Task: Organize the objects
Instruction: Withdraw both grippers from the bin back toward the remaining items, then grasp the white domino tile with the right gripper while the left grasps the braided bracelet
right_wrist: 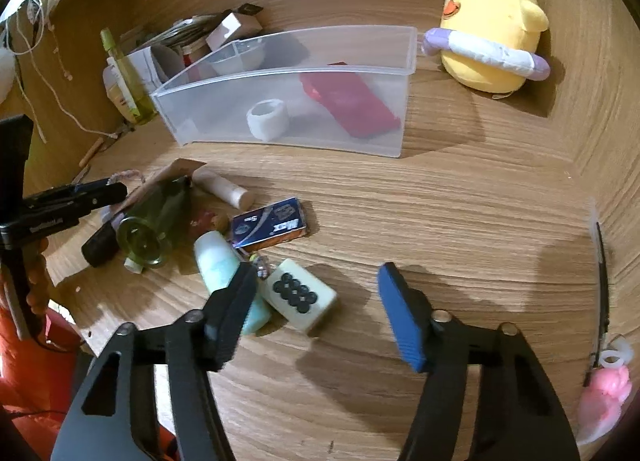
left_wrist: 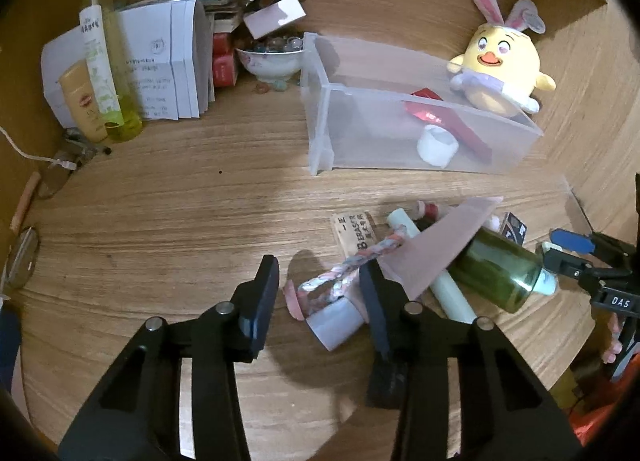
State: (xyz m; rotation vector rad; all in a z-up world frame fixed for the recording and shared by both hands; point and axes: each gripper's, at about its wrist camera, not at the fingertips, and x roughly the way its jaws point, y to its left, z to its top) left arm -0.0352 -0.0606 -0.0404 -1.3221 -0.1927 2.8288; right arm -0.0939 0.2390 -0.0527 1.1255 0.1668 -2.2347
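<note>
A clear plastic bin (left_wrist: 320, 101) (right_wrist: 400, 73) stands on the wooden table and holds a white tape roll (left_wrist: 437, 146) (right_wrist: 267, 119) and a red flat item (left_wrist: 468, 129) (right_wrist: 352, 105). My left gripper (left_wrist: 320, 293) is open, its jaws on either side of a braided pink-grey rope (left_wrist: 340, 271) and a small white tube (left_wrist: 334, 325). My right gripper (right_wrist: 316, 293) is open above the table, with a mahjong tile (right_wrist: 300, 299) between its fingers and a pale green tube (right_wrist: 218, 265) by the left finger. A green glass bottle (left_wrist: 500, 265) (right_wrist: 156, 221) lies in the pile.
A yellow chick plush (left_wrist: 500, 65) (right_wrist: 488, 21) sits behind the bin. A blue card box (right_wrist: 270, 225), a cream tube (right_wrist: 224, 187) and a pink card (left_wrist: 432, 249) lie in the pile. Papers (left_wrist: 160, 57), a spray bottle (left_wrist: 100, 49) and a bowl of marbles (left_wrist: 272, 57) stand at the back left.
</note>
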